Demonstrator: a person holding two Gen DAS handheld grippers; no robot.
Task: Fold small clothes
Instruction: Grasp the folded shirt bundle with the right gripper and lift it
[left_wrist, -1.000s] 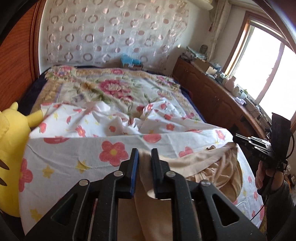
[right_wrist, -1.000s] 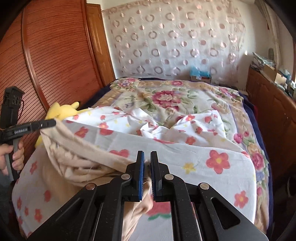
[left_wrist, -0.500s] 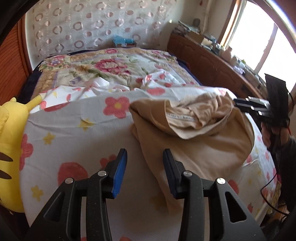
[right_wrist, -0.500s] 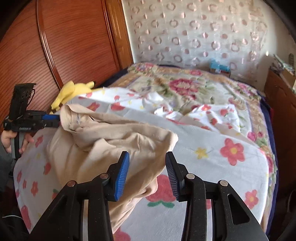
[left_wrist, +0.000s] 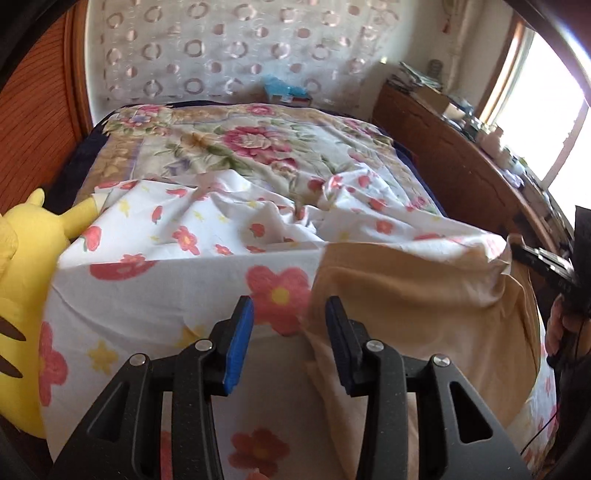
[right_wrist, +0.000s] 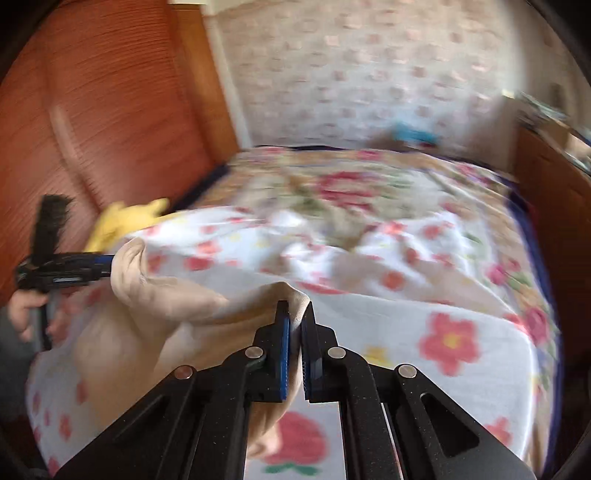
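Right wrist view shows the right hand-held gripper (right_wrist: 295, 325) clenched on a corner of the beige garment (right_wrist: 155, 332), the cloth pinched between its blue pads, while the rest of the garment drapes across the near end of the bed (right_wrist: 461, 321) over the white flowered sheet (right_wrist: 406, 332). In the same view the left hand-held gripper (right_wrist: 107, 260) appears at the far corner of the garment, though blur makes it hard to say whether cloth sits inside it. From the left wrist view that left hand-held gripper (left_wrist: 290, 321) stands released, jaws parted, with the garment's edge (left_wrist: 406, 295) lying just beside its right finger and bare sheet between the pads. The risk I see is a one-sided pull: if the right side draws the cloth taut before the left has closed on its corner, the garment may slide, bunch and skew on the bed. Closing low could also catch the loose sheet along with the garment and drag it into the fold. A yellow plush toy (left_wrist: 22, 280) sits at the bed's left edge, well apart from the cloth.
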